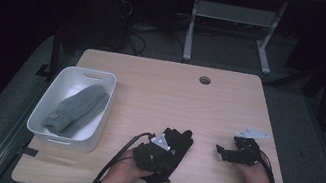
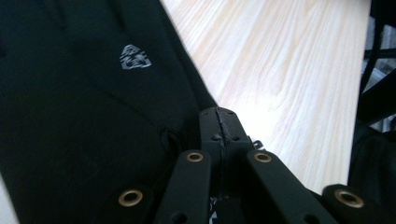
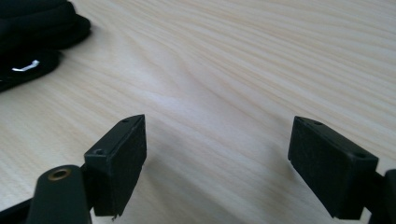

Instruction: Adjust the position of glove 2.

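Left tongs pinched together beside black glove, right tongs wide — grey gloves fill white bin.

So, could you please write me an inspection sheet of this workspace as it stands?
Surface: light wooden table with a round cable hole.
Job's things: black glove lying flat; grey gloves in the white bin.
Clutter: nothing seen.
Grippers: left gripper shut at the glove's edge, whether on fabric is unclear; right gripper open over bare wood.
Cables: a black cable trails from the left gripper.
Surroundings: dark floor, white desk frame behind.
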The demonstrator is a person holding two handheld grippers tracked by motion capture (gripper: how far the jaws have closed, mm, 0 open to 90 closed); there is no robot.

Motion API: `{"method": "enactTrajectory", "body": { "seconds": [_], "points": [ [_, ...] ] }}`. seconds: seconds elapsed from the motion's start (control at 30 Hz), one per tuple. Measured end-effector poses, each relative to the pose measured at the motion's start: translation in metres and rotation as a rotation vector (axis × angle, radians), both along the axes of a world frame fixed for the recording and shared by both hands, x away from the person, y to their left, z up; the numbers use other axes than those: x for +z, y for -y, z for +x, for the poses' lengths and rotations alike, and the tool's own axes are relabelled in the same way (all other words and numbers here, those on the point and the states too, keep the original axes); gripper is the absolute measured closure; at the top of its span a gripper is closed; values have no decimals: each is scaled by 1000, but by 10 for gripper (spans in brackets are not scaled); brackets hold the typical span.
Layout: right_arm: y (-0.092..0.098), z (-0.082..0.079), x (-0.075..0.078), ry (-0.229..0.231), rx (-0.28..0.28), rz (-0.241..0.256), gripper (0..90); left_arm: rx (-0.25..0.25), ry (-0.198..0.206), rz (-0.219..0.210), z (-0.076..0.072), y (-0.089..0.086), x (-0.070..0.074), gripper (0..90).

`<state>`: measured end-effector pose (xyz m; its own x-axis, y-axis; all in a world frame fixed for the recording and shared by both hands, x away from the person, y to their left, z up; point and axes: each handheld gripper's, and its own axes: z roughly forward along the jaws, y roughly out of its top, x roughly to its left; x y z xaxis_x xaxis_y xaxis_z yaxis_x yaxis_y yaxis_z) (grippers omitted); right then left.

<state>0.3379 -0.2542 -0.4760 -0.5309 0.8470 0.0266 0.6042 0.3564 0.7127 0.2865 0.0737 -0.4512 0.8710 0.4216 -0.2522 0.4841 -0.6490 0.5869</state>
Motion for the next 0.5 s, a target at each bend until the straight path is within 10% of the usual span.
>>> {"method": "enactTrajectory", "body": {
  "seconds": [0.5],
  "points": [
    [8, 4, -4, -4, -42, -9, 145, 62, 23, 85, 12, -51, 6, 894]
  ]
}}
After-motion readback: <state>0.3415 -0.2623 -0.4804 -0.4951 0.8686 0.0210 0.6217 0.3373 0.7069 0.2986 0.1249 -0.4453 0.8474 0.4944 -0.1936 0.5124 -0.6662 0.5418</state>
